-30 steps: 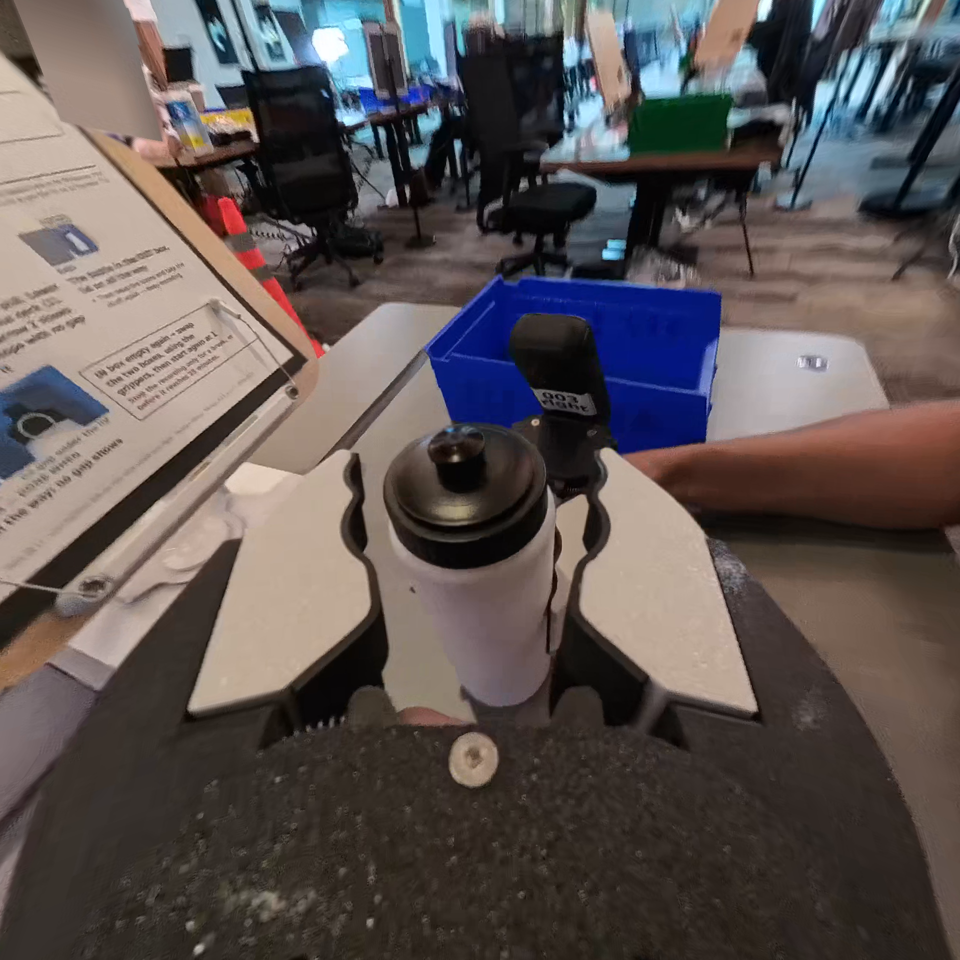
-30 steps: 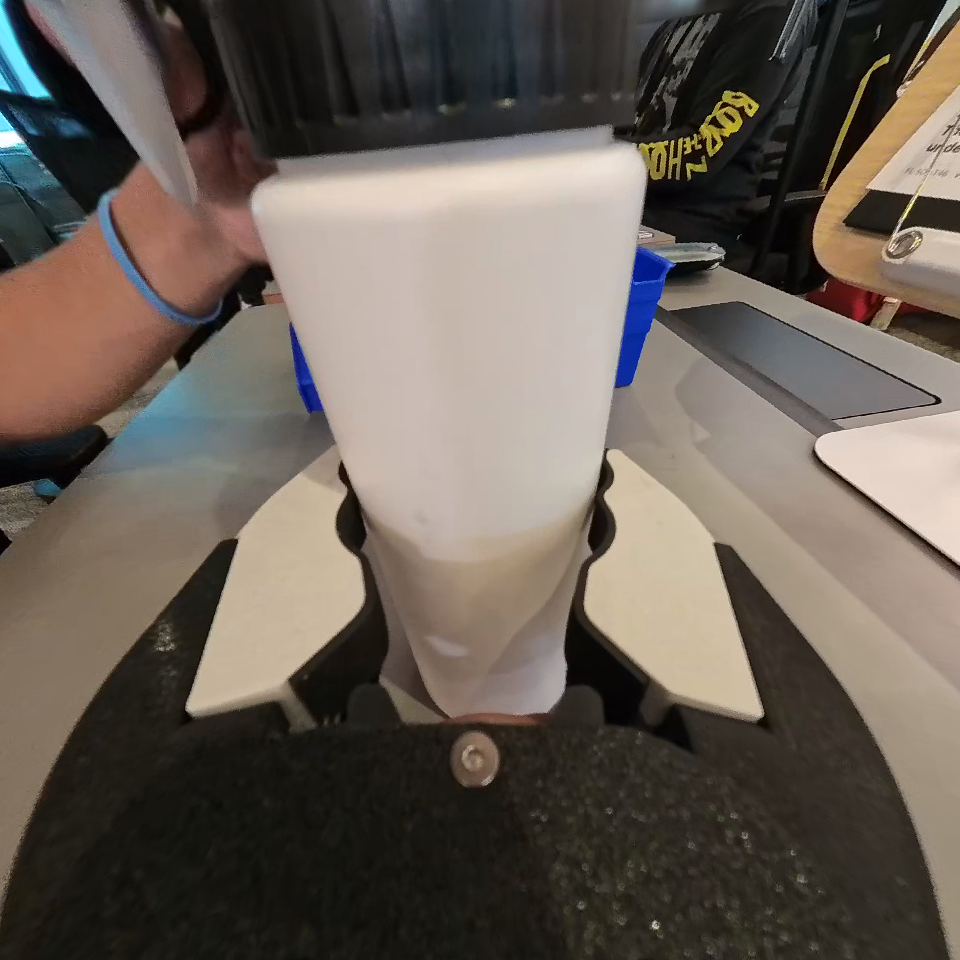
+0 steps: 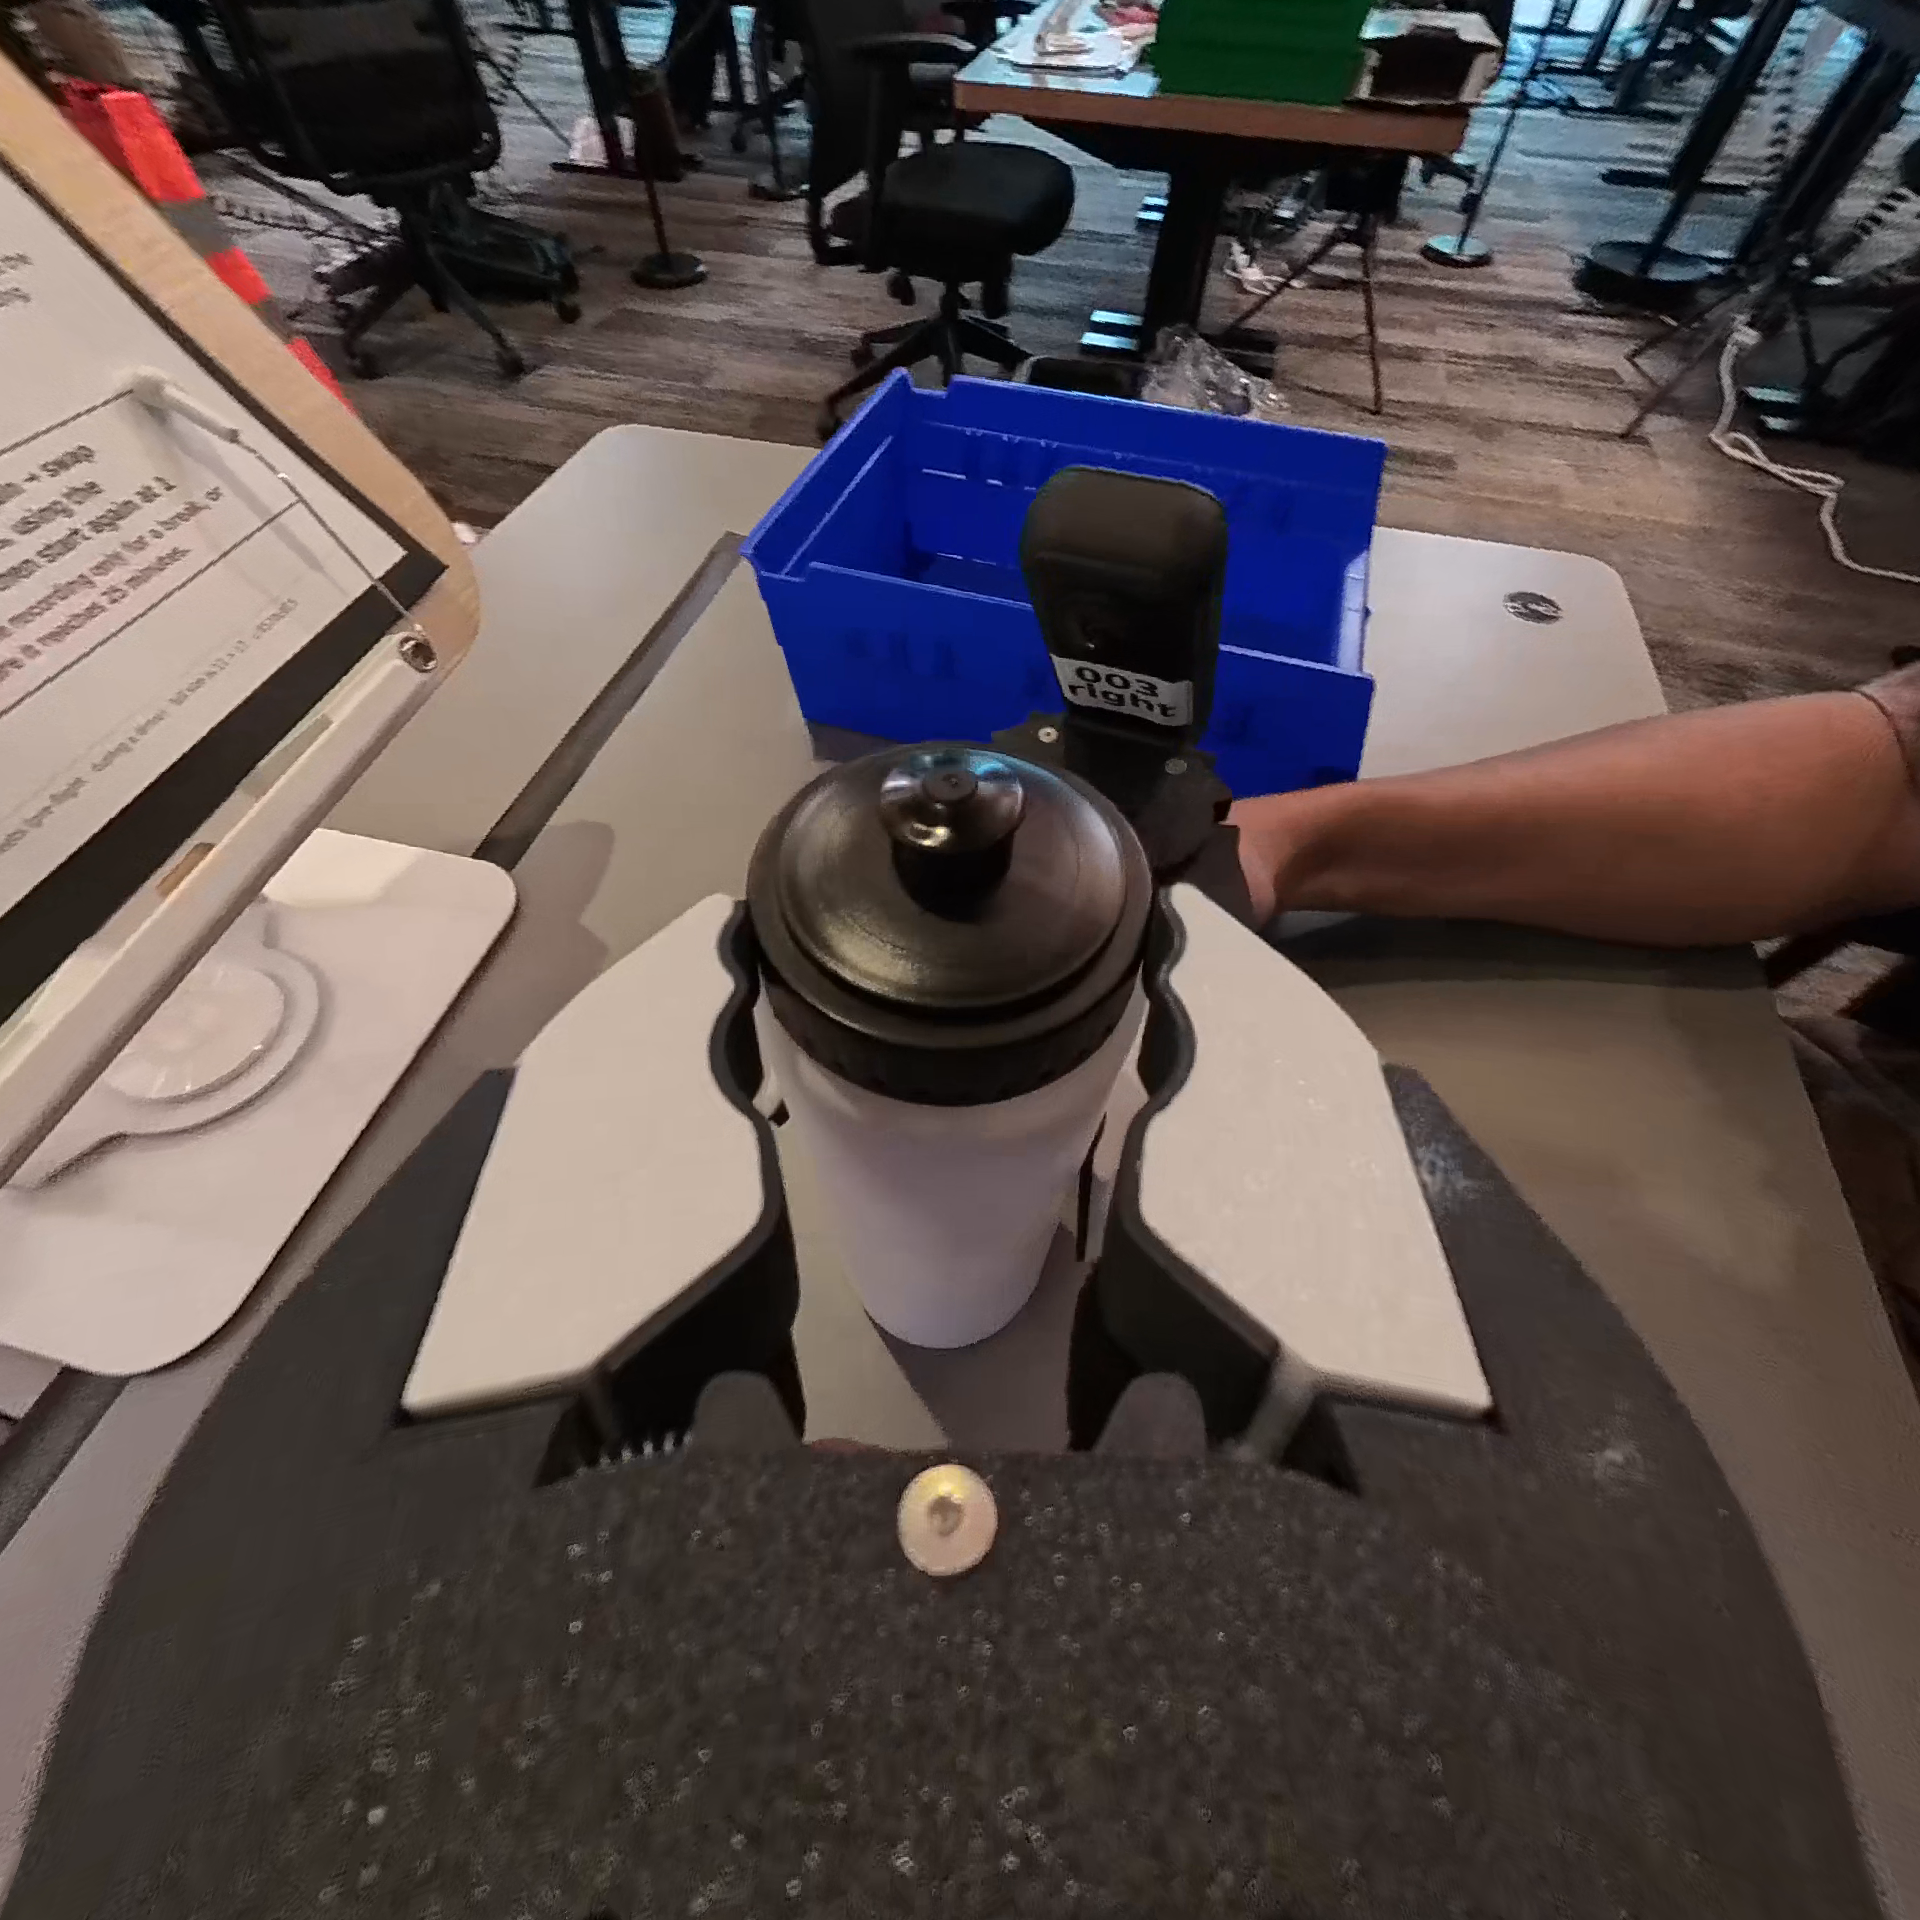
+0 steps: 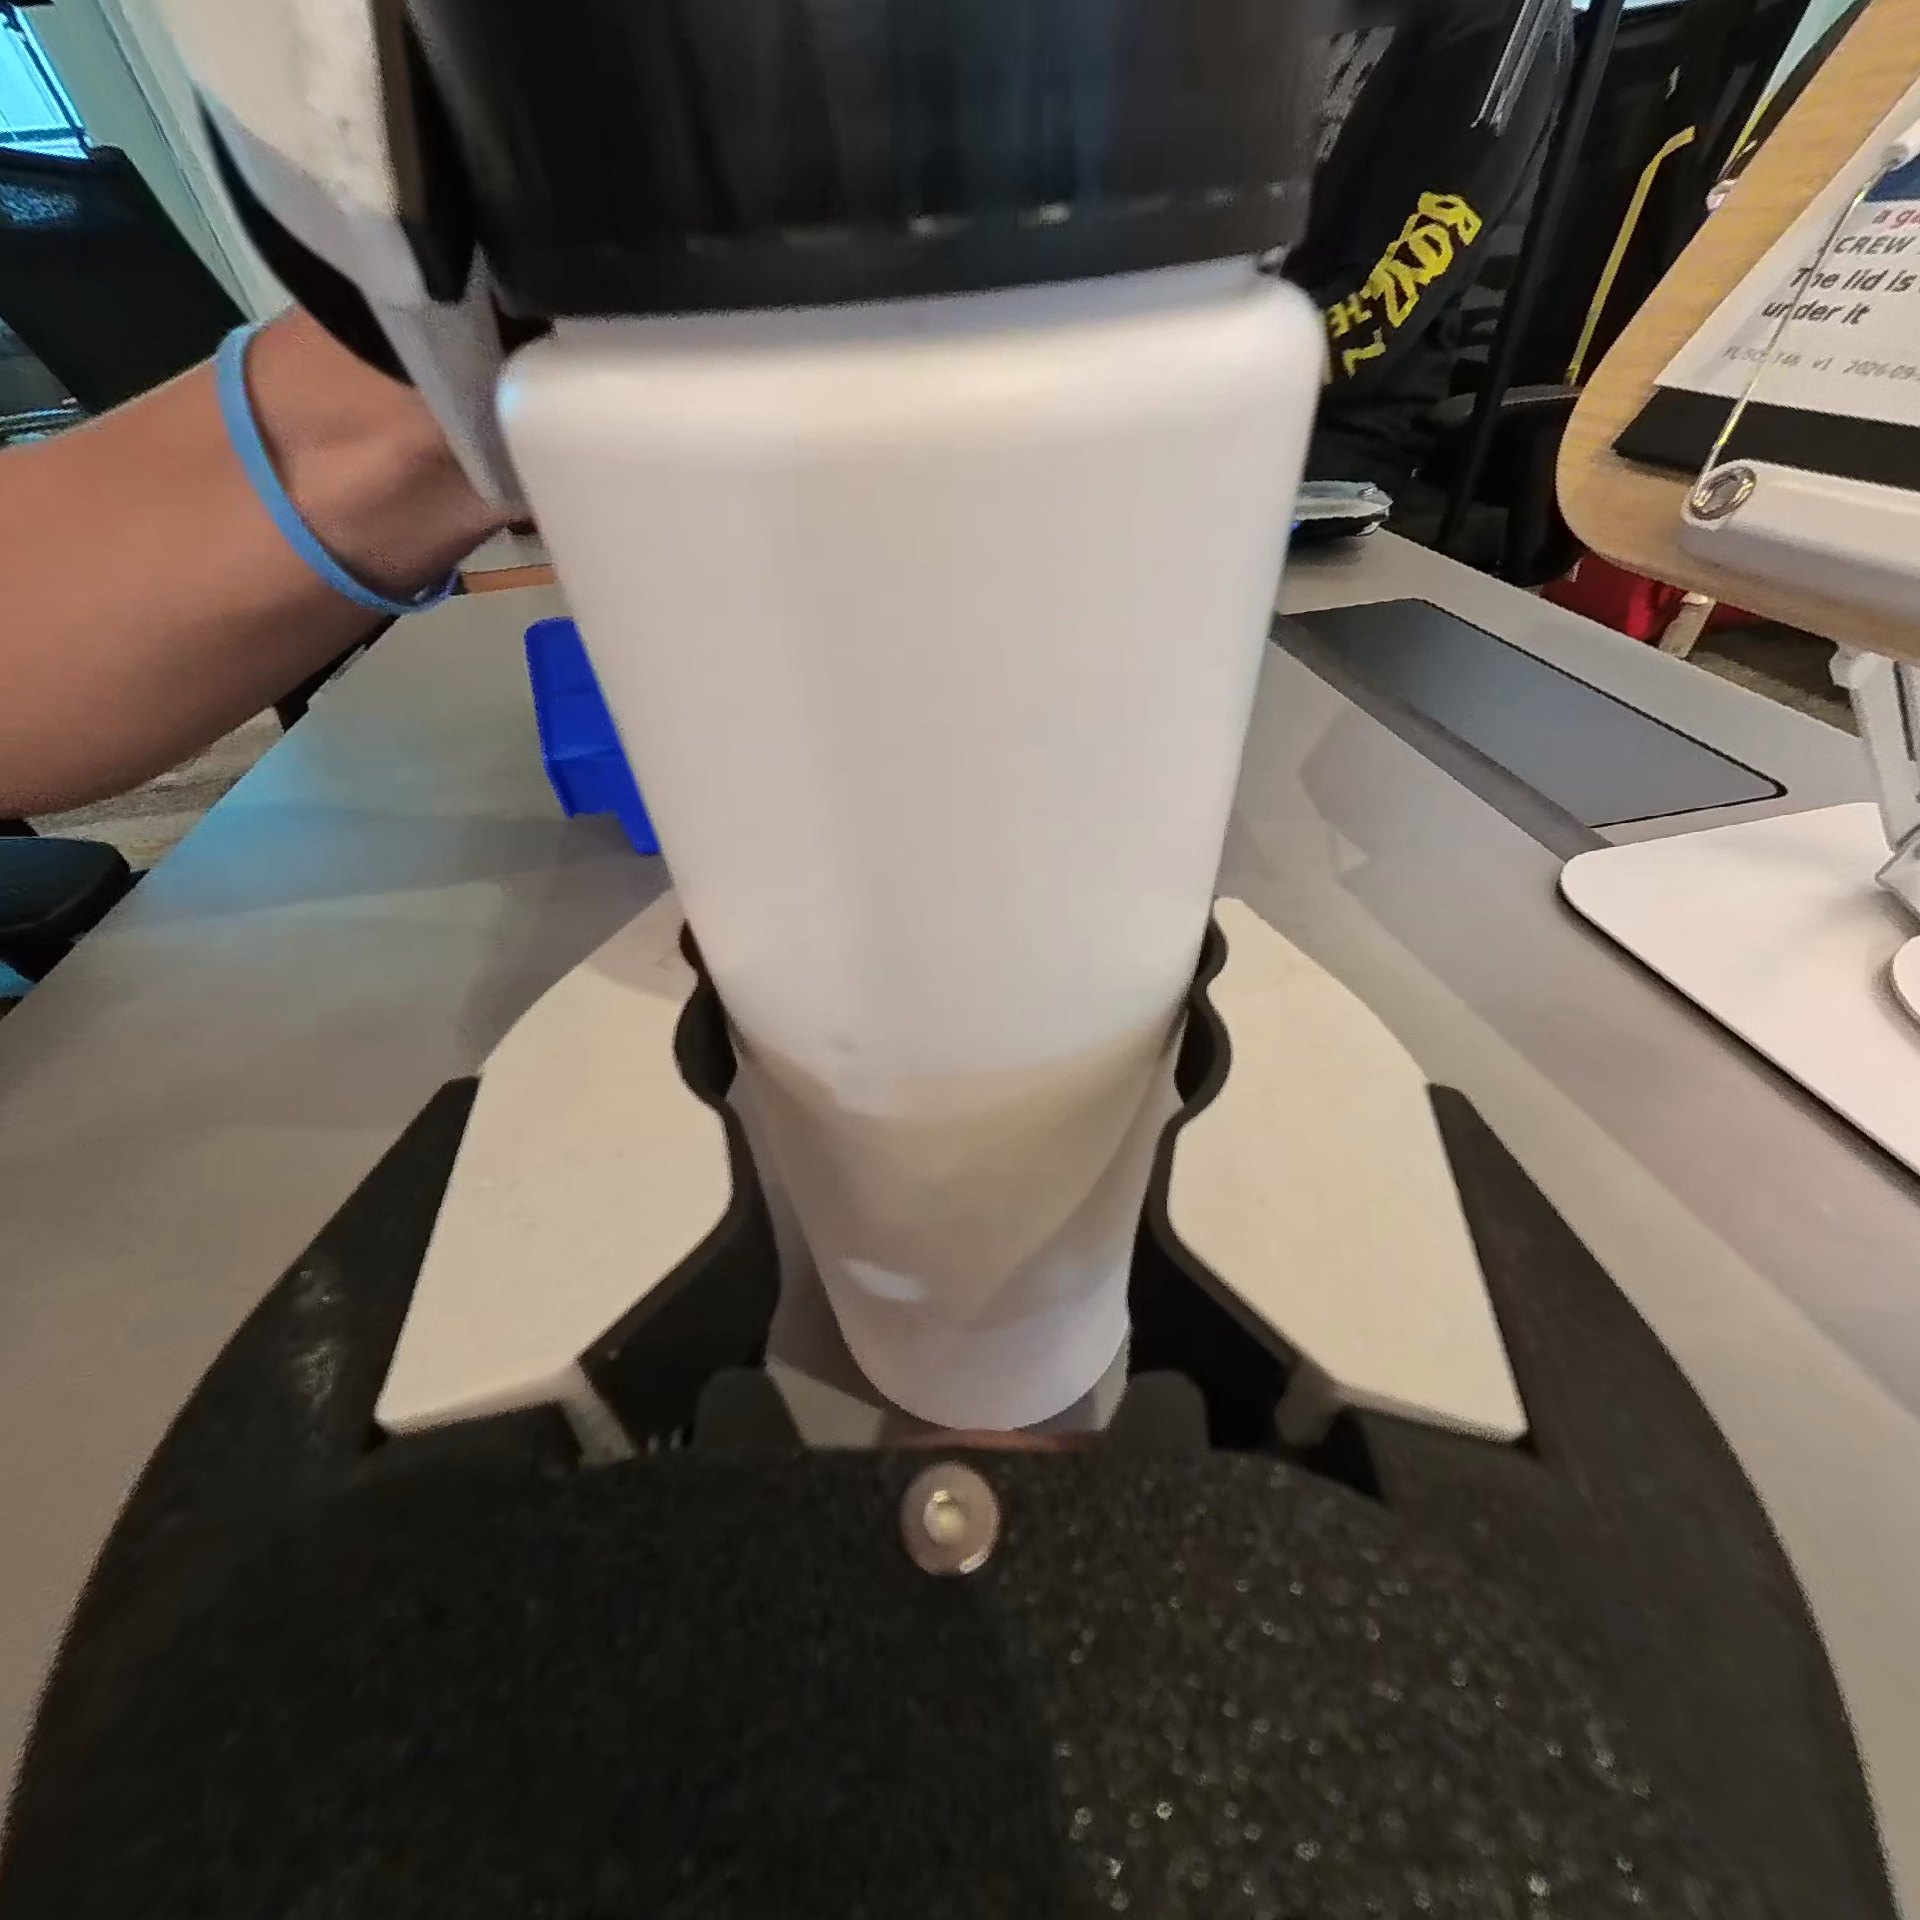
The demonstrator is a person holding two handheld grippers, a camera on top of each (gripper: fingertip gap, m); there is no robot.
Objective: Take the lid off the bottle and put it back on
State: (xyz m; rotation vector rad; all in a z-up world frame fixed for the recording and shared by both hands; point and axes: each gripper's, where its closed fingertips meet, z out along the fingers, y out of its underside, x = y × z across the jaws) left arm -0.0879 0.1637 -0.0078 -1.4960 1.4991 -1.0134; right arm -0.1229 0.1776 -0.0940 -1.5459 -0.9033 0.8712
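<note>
Left gripper [image 3: 940, 997]: clamped on black lid [image 3: 945, 925], pads against its ribbed rim.
White bottle [image 4: 914, 675]: upright on grey table [image 3: 644, 748], lid on.
Right gripper [image 4: 940, 997]: spread wide around lower body, apparently touching, view blurred.

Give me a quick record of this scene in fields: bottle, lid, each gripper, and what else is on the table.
bottle: white, upright on the grey table
lid: black, with a spout, on the bottle
left gripper: fingers on either side of the lid, closed on it
right gripper: fingers on both sides of the lower bottle body, holding it
bin: blue, beyond the bottle
sign: instruction sheet on a board, at the left, on a white stand
</note>
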